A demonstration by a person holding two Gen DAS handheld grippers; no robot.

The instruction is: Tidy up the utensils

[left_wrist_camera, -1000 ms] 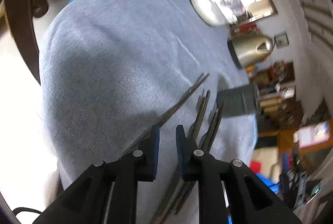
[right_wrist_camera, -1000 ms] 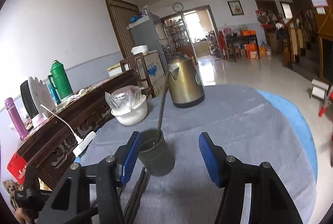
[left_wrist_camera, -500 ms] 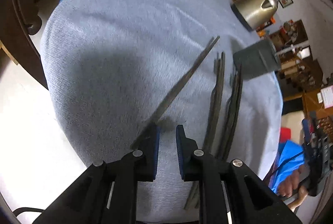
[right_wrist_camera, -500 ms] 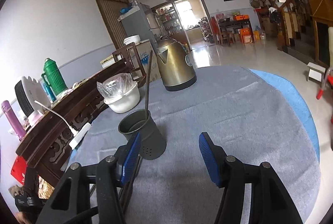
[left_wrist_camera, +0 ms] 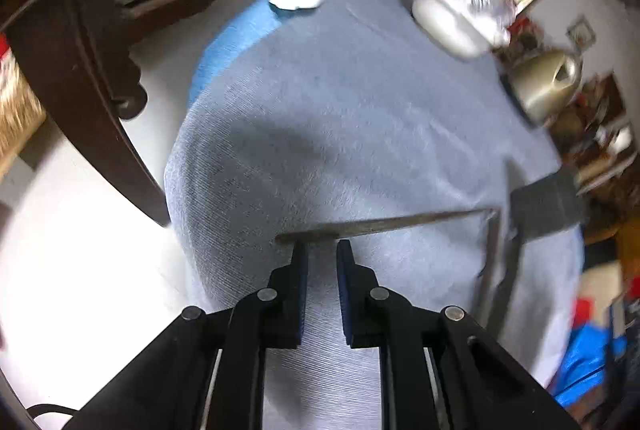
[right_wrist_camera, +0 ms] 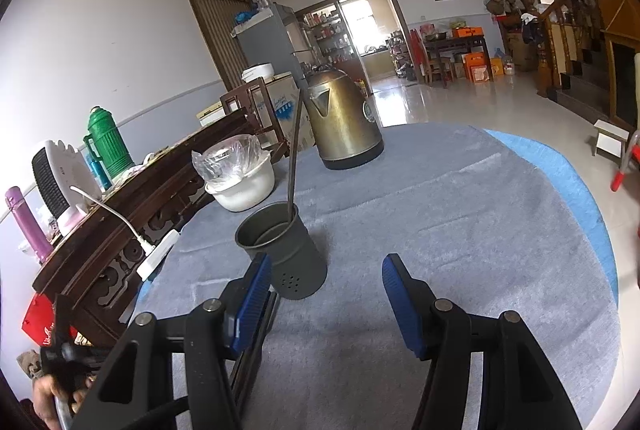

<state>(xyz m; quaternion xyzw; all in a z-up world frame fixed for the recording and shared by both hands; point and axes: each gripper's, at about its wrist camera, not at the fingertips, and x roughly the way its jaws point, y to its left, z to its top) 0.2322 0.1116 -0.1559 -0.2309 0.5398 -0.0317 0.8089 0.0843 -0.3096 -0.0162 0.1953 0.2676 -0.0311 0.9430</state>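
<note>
A dark chopstick [left_wrist_camera: 384, 224] lies crosswise on the grey cloth just beyond my left gripper [left_wrist_camera: 322, 250]. Its jaws are almost together with nothing between them; whether the tips touch the stick I cannot tell. More chopsticks [left_wrist_camera: 490, 254] lie to the right, pointing toward the dark grey holder cup [left_wrist_camera: 548, 200]. In the right wrist view the holder cup [right_wrist_camera: 288, 254] stands upright with one chopstick [right_wrist_camera: 294, 150] in it. My right gripper [right_wrist_camera: 326, 286] is open just behind the cup and holds nothing. Chopsticks [right_wrist_camera: 256, 342] lie under its left finger.
A brass kettle [right_wrist_camera: 344, 122] and a white bowl under plastic [right_wrist_camera: 240, 182] stand beyond the cup. A white power strip [right_wrist_camera: 158, 254] rests at the table's left rim beside a carved wooden sideboard [right_wrist_camera: 132, 214]. A person's hand [right_wrist_camera: 48, 402] shows at lower left.
The left gripper has swung left. The single chopstick, which slanted away from its tips, now lies crosswise in front of them. The right gripper has hardly moved and stays open.
</note>
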